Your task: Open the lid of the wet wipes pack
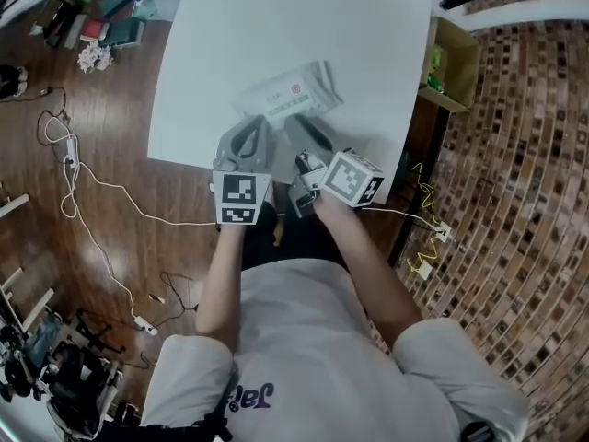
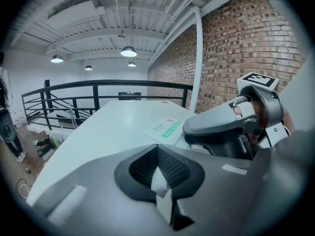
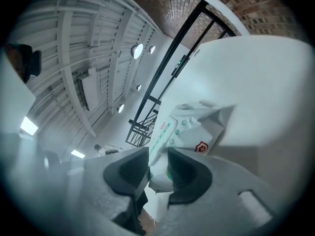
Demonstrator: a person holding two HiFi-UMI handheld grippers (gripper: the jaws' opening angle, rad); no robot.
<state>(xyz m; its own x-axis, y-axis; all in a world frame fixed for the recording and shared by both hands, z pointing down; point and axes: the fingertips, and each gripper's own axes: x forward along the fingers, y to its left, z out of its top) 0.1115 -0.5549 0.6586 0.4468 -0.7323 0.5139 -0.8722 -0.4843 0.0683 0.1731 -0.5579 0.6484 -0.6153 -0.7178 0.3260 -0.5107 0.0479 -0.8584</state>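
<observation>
Left gripper point(image 1: 247, 144) and right gripper point(image 1: 309, 138) sit side by side over the near edge of the white desk point(image 1: 368, 26) in the head view. Both point at the wipes pack point(image 1: 287, 95), which lies flat on the desk just past their tips. No lid is seen raised. A cardboard box point(image 1: 453, 61) stands beside the desk on the right, and cables point(image 1: 83, 191) trail over the wooden floor. None of this lies between the grippers and the pack.

In the left gripper view its jaws are closed together on nothing. The pack point(image 2: 167, 130) lies ahead and to the right, partly covered by the other gripper, which crowds in close. A black railing point(image 2: 93, 90) and a brick wall point(image 2: 231, 48) stand beyond the desk.

In the right gripper view the jaws point(image 3: 158, 168) stand apart with the near end of the pack point(image 3: 192, 127) between them. As far as I can tell they do not clamp it.

Closing here would likely pinch the soft wrapper rather than the lid's edge, so the pack would crumple or lift whole. Nothing pins the pack down, so a pull could drag it toward the desk's edge. The two grippers are also close enough to knock each other.
</observation>
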